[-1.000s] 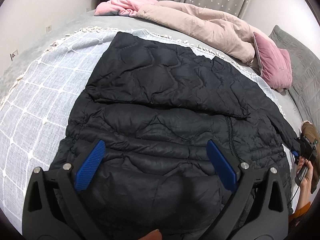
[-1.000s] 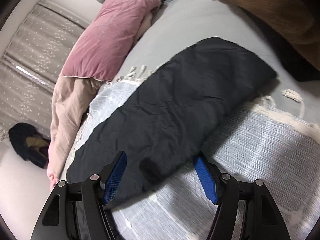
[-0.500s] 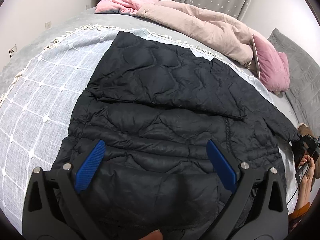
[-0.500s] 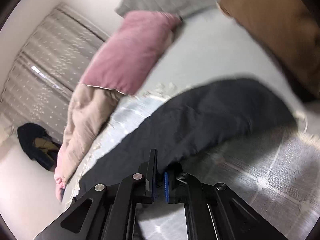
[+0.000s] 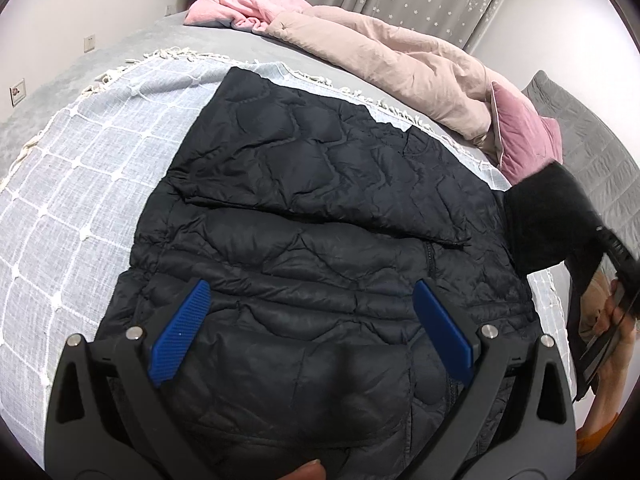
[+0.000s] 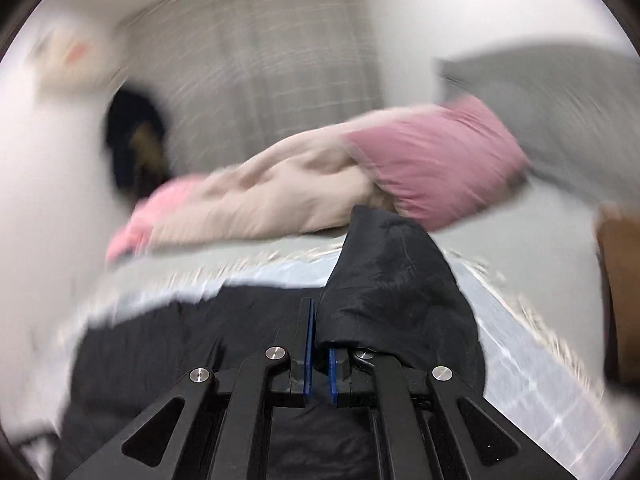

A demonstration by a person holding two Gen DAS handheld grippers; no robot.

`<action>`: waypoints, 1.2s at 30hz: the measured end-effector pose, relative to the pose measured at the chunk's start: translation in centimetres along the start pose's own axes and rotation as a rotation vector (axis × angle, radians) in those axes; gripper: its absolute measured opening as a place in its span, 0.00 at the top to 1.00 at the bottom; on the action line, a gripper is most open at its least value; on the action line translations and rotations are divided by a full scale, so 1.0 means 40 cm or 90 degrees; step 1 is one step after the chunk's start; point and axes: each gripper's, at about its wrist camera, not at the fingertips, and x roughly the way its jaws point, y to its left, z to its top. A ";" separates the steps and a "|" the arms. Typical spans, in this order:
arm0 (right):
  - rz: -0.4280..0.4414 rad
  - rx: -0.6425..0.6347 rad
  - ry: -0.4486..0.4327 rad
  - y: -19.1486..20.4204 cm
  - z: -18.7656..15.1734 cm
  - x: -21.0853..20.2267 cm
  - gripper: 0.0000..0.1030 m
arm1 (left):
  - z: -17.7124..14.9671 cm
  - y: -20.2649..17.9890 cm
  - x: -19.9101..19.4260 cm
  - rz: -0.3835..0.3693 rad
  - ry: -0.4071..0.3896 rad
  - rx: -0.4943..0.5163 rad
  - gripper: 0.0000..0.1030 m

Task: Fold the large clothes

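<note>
- My right gripper (image 6: 319, 350): jaws pinching the sleeve (image 6: 394, 280), raised above the jacket (image 5: 320, 240).
- My left gripper (image 5: 312, 330): jaws spread, empty, over the jacket's near hem.
- Jacket: flat on the blanket (image 5: 80, 184).

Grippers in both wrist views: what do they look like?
Both are alike: the left gripper and right gripper have black plastic linkage arms with triangular cutouts, round silver pivot bolts, and flat blue ribbed pads on the fingers. No cables or markings show.

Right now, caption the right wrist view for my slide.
Right gripper, jaws shut on the black jacket's sleeve, lifting it above the bed.
</note>
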 end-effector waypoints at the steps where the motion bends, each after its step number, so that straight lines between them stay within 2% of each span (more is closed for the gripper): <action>1: 0.015 -0.038 0.025 0.050 -0.014 0.021 0.95 | 0.001 -0.001 -0.005 0.001 -0.003 0.001 0.02; 3: 0.034 -0.105 0.082 0.136 -0.055 0.071 0.95 | 0.002 -0.001 -0.013 -0.006 -0.006 0.000 0.02; 6: 0.043 -0.197 0.197 0.240 -0.150 0.168 0.95 | 0.004 0.000 -0.018 -0.017 -0.004 -0.005 0.02; 9: 0.019 -0.245 0.313 0.287 -0.251 0.237 0.92 | 0.004 -0.010 -0.020 -0.017 -0.002 0.008 0.02; 11: 0.012 -0.250 0.342 0.294 -0.278 0.230 0.85 | 0.004 -0.024 -0.022 -0.014 -0.002 0.024 0.02; 12: 0.021 -0.238 0.346 0.285 -0.282 0.212 0.77 | 0.005 -0.035 -0.024 -0.015 -0.001 0.035 0.02; 13: 0.042 -0.214 0.343 0.275 -0.277 0.190 0.63 | 0.005 -0.046 -0.025 -0.017 -0.001 0.046 0.02; 15: 0.077 -0.164 0.335 0.245 -0.262 0.150 0.47 | 0.001 -0.069 -0.031 -0.017 -0.001 0.070 0.02; 16: 0.086 -0.141 0.325 0.234 -0.254 0.131 0.44 | -0.004 -0.085 -0.034 -0.015 -0.001 0.088 0.02; 20: 0.103 -0.014 0.309 0.111 -0.227 0.018 0.42 | -0.035 -0.173 -0.039 -0.011 0.005 0.182 0.02; 23: 0.107 0.093 0.282 -0.009 -0.219 -0.054 0.38 | -0.068 -0.286 -0.023 0.001 0.011 0.278 0.02; 25: 0.128 0.175 0.247 -0.092 -0.231 -0.089 0.35 | -0.087 -0.359 -0.005 -0.005 0.021 0.327 0.02; 27: 0.124 0.261 0.246 -0.174 -0.263 -0.101 0.34 | -0.104 -0.435 0.017 -0.012 0.027 0.374 0.02; 31: 0.094 0.321 0.246 -0.249 -0.277 -0.086 0.34 | -0.147 -0.583 0.078 -0.024 0.025 0.482 0.02; 36: 0.066 0.350 0.267 -0.286 -0.288 -0.061 0.34 | -0.188 -0.726 0.186 0.009 0.014 0.594 0.03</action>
